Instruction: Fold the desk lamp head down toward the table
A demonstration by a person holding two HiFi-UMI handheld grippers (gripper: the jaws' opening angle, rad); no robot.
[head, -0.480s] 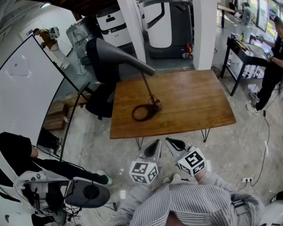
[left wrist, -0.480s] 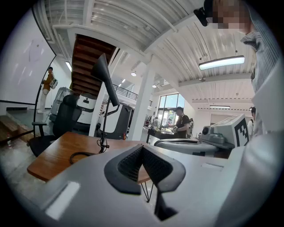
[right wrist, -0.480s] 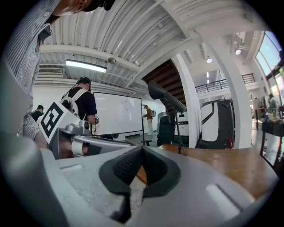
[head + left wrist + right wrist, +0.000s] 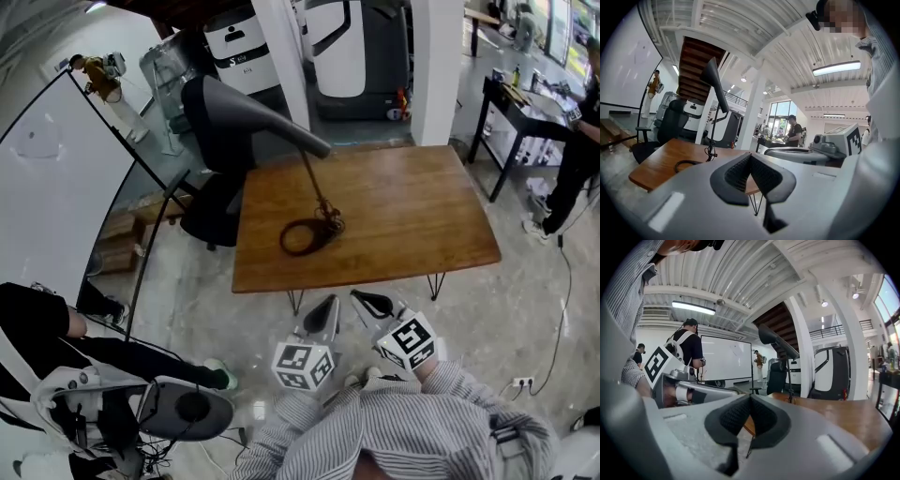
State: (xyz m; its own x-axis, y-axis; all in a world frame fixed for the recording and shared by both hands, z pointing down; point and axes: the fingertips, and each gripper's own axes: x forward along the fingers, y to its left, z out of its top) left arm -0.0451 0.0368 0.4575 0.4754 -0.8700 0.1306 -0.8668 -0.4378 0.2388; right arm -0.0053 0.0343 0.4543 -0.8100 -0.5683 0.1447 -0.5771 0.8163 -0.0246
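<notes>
A desk lamp stands on the wooden table [image 4: 412,225]. Its ring base [image 4: 302,237] lies near the table's middle, a thin stem [image 4: 314,184] rises from it, and the dark cone-shaped head [image 4: 239,105] points up and to the left. The head [image 4: 714,80] and the stem [image 4: 789,376] also show in the gripper views, far off. My left gripper [image 4: 325,316] and right gripper [image 4: 372,305] hover side by side in front of the table's near edge, apart from the lamp. Both are shut with nothing in them, as seen at the left gripper [image 4: 750,159] and the right gripper [image 4: 749,401].
A black office chair [image 4: 214,178] stands at the table's left end. A whiteboard [image 4: 56,187] leans at the left. White pillars [image 4: 281,47] and machines stand behind the table. A person [image 4: 577,150] works at a dark desk [image 4: 516,108] on the right.
</notes>
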